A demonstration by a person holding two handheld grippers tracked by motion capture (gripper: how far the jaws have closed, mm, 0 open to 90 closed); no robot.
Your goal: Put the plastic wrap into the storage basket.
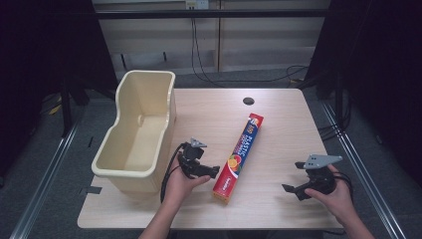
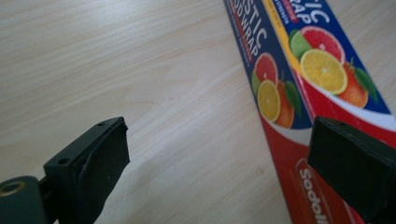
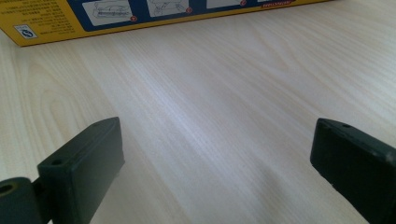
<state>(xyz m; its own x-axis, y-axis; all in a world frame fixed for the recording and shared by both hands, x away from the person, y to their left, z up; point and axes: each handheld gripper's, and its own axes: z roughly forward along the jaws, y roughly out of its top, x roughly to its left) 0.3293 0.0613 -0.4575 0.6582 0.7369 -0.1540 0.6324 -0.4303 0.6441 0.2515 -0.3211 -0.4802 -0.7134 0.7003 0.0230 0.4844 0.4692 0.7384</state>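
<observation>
A long plastic wrap box lies on the tabletop, right of a cream tub. The left gripper, jaws spread, nears the box's near end. The right gripper, jaws spread, waits well right. Next, likely closing on the box.

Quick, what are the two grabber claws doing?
Left gripper: open, holding nothing, beside the plastic wrap box.
Right gripper: open, holding nothing.

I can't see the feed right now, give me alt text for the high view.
A long plastic wrap box lies on the wooden table between two hand-held grippers, left gripper close beside it, right gripper farther off. A cream tub stands at the left edge.
</observation>
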